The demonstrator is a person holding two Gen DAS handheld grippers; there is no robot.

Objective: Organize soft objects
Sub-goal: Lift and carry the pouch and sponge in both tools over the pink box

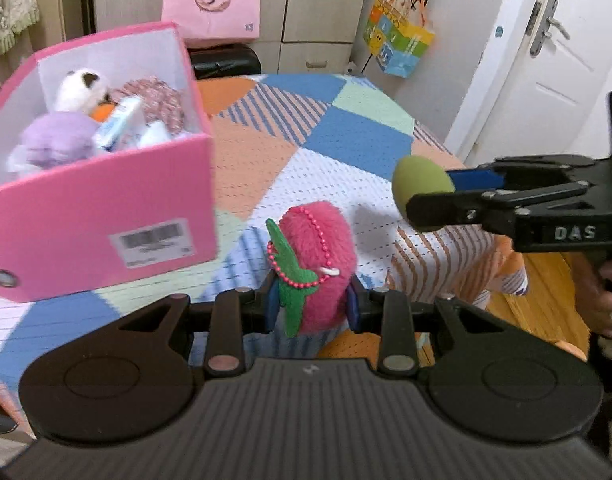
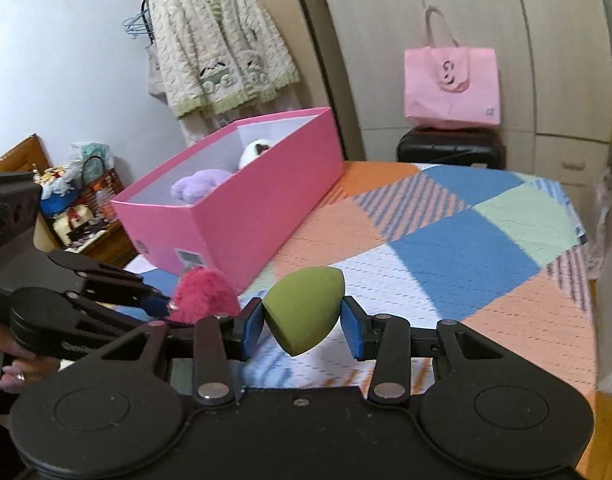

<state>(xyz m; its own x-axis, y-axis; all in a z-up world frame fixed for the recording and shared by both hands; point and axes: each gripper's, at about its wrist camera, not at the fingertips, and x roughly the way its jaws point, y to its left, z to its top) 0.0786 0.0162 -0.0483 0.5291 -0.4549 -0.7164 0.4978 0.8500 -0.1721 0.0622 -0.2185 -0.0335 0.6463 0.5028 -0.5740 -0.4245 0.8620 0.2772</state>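
Two tongs beside the pink box (image 1: 106, 216): left tongs (image 1: 311, 304) clamp a pink plush strawberry (image 1: 325, 256), right tongs (image 2: 302, 324) clamp a green sponge (image 2: 304, 308); the box's toys are half hidden.

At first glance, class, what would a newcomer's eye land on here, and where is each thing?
The bright pink box on the patchwork bedspread, already holding plush toys. Next, the fuzzy pink strawberry clamped in the left tool, and the green sponge gripped in the right tool beside it.
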